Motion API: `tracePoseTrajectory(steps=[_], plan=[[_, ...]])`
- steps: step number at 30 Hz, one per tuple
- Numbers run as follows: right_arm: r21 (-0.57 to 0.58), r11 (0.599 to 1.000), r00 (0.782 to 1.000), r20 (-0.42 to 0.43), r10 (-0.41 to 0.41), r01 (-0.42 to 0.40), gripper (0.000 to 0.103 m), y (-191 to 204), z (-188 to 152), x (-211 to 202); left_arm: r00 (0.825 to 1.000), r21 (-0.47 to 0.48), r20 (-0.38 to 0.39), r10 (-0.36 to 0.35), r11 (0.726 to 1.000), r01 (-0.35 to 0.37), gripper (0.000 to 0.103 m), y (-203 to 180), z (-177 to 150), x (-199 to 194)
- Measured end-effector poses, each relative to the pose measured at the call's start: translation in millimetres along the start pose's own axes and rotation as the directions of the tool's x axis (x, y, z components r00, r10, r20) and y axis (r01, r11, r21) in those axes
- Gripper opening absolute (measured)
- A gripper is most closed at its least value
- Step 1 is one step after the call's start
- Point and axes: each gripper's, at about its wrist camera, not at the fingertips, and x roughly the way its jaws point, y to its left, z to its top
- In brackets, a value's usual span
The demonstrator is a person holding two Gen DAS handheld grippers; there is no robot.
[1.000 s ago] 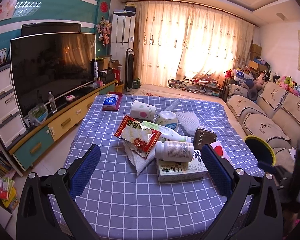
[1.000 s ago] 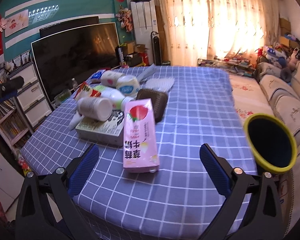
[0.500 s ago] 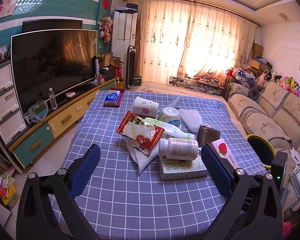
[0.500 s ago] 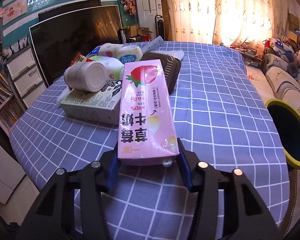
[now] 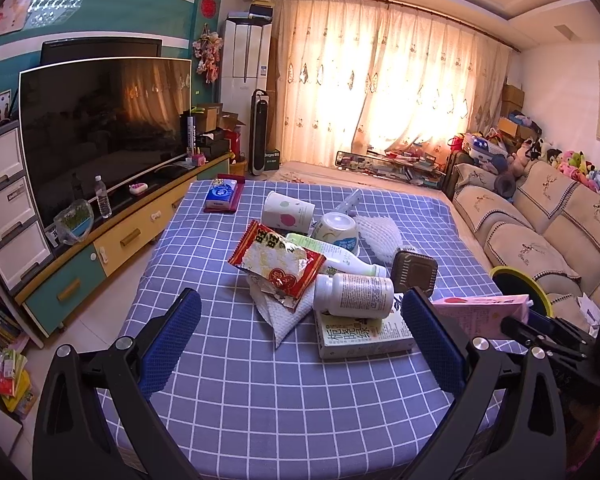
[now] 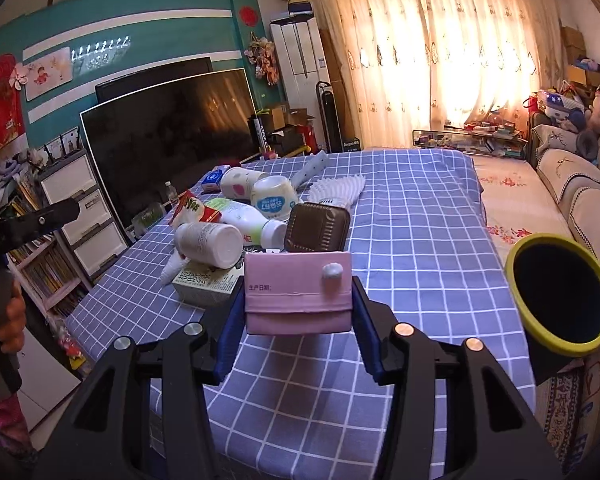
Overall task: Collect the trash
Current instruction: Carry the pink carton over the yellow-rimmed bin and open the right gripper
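My right gripper (image 6: 298, 308) is shut on a pink milk carton (image 6: 298, 296), held off the checked tablecloth (image 6: 412, 216) with its end facing the camera. In the left wrist view the same carton (image 5: 482, 312) hangs at the right, level above the table edge. A heap of trash lies mid-table: a red snack wrapper (image 5: 276, 258), a white pill bottle (image 5: 354, 296), a flat green-and-white box (image 5: 364, 334), a brown tray (image 5: 414, 272), a paper cup (image 5: 288, 214). My left gripper (image 5: 300, 340) stands open, short of the heap, nothing between its blue pads. A yellow-rimmed bin (image 6: 562, 294) stands right of the table.
A large television (image 5: 100, 128) on a low cabinet runs along the left wall. A sofa (image 5: 540, 220) with stuffed toys lines the right. A tissue pack (image 5: 220, 196) sits at the table's far left corner. A person's hand (image 6: 6, 316) grips the left tool's handle.
The right gripper went from wide open behind the lying pink carton to shut on it, then lifted it off the cloth. The left gripper stayed where it was.
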Motion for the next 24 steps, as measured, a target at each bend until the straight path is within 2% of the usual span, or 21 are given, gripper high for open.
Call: tracePoseTrajectory(steps=[4,8,10,12,13,15,17,19,22,24], plan=[[0.032,0.999,1.0,0.0,-0.005,0.005,0.047,-11,5,-8,1.0,-0.012,0.002,-0.008,1.0,0.008,0.099,2,0,-2],[0.078,0.996,0.997,0.059,-0.057,0.053,0.047,-33,19,-28,1.0,-0.002,-0.005,-0.018,1.0,0.018,0.099,-1,-1,-2],[0.121,0.984,0.984,0.104,-0.144,0.132,0.047,-56,30,-43,1.0,-0.001,-0.009,-0.025,1.0,0.025,0.099,-2,-2,-1],[0.162,0.96,0.96,0.127,-0.25,0.229,0.047,-81,37,-52,0.999,-0.001,-0.016,-0.03,1.0,0.03,0.099,-3,-2,1],[0.189,0.929,0.932,0.119,-0.343,0.318,0.047,-102,40,-54,0.999,-0.002,-0.017,-0.031,1.0,0.031,0.099,-3,-2,1],[0.228,0.877,0.891,0.075,-0.448,0.422,0.047,-134,41,-50,0.999,-0.007,-0.021,-0.034,0.999,0.033,0.099,-3,-2,4],[0.269,0.824,0.861,-0.048,-0.506,0.499,0.047,-181,35,-29,0.999,-0.008,-0.027,-0.036,0.999,0.036,0.099,-4,-3,6],[0.3,0.795,0.849,-0.137,-0.511,0.527,0.047,-212,26,-11,0.999,-0.003,-0.034,-0.035,0.999,0.035,0.099,-7,-3,9],[0.312,0.749,0.81,-0.285,-0.513,0.584,0.047,-256,3,27,0.998,0.009,-0.049,-0.036,0.999,0.037,0.099,-13,-5,16],[0.315,0.732,0.792,-0.335,-0.51,0.604,0.047,-273,-8,43,0.997,0.019,-0.064,-0.04,0.999,0.041,0.099,-18,-6,23]])
